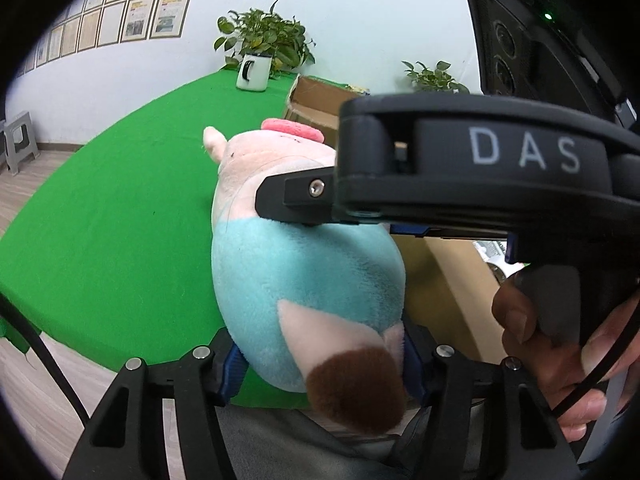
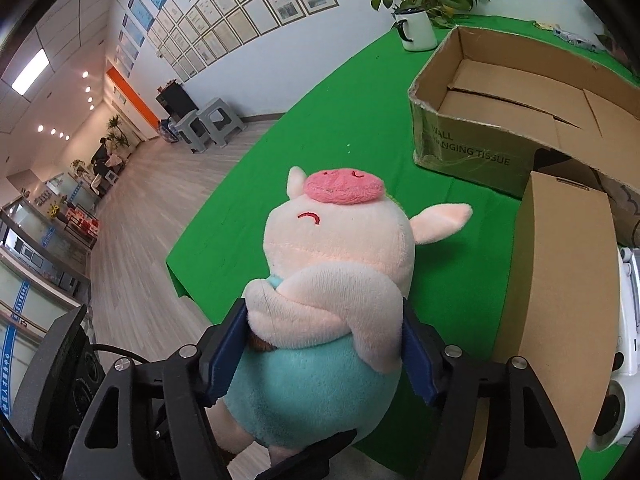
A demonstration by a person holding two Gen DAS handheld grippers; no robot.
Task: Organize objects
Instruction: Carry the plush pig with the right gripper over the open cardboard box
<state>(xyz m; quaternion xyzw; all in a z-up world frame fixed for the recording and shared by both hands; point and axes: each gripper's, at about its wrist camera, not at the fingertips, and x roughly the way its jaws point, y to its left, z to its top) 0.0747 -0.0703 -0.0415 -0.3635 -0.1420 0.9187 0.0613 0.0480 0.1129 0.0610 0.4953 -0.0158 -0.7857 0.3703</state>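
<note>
One green tablecloth, wood-look floor

Plush pig, pink w/ teal body, held upright above green table, snout up.

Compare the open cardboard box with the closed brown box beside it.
The open cardboard box lies farther back, printed with black lettering, its bare inside showing. The closed brown box sits nearer, plain-sided, taller in view, nothing of its inside showing. Both are brown cardboard on the green cloth.

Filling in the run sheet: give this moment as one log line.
object: plush pig | left gripper: shut on pig's lower body | right gripper: shut on pig's arms | open cardboard box: empty
</note>
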